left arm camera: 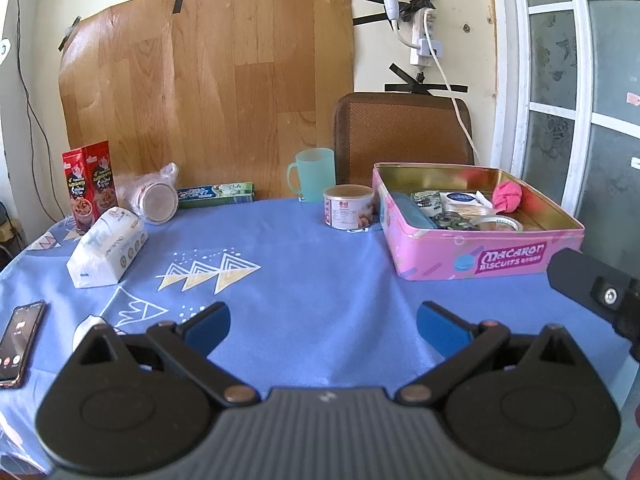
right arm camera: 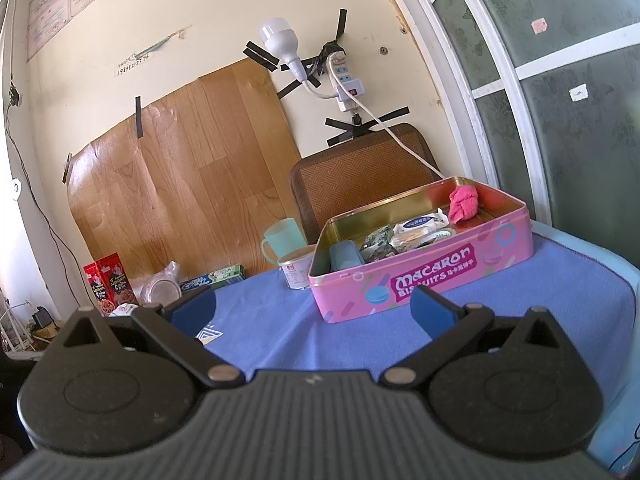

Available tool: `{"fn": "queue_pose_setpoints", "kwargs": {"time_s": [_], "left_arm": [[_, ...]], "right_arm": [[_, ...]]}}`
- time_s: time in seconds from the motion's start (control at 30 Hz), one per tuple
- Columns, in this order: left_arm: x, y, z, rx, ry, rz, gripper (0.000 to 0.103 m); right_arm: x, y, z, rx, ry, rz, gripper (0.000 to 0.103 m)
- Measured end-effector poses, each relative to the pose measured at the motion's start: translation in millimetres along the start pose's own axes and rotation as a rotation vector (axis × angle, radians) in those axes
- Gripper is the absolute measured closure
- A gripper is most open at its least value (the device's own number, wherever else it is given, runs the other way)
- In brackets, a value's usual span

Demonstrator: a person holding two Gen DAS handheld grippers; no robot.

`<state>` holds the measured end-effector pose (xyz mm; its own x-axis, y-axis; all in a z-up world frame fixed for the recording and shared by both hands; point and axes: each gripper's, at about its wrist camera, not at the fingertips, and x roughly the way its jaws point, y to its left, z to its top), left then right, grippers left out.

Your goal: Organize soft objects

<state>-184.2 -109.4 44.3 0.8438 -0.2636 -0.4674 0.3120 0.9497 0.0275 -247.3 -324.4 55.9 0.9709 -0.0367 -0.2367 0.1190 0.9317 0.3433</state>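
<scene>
Left wrist: both grippers, left (left arm camera: 323, 326) and right (right arm camera: 312, 312), spread, empty. Tissue pack (left arm camera: 107, 247) lies ahead-left of left fingers; likely light, squashy. Pinch its middle.

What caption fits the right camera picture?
Open right gripper faces a pink tin holding a pink cloth.

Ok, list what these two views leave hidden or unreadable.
- Pink tin: its floor under the packets, hidden by the near wall and contents in both views.
- Phone: cut off by the left wrist view's left edge; screen text too small.
- Tissue pack: mostly hidden behind the right gripper in its own view.
</scene>
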Motion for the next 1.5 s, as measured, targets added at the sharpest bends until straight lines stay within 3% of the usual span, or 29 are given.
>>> {"fn": "queue_pose_setpoints", "kwargs": {"time_s": [1.5], "left_arm": [[1.2,-0.6,-0.8,0.01,0.012,0.005,0.0]], "right_arm": [[0.3,0.0,-0.9,0.004,0.002,-0.002,0.0]]}}
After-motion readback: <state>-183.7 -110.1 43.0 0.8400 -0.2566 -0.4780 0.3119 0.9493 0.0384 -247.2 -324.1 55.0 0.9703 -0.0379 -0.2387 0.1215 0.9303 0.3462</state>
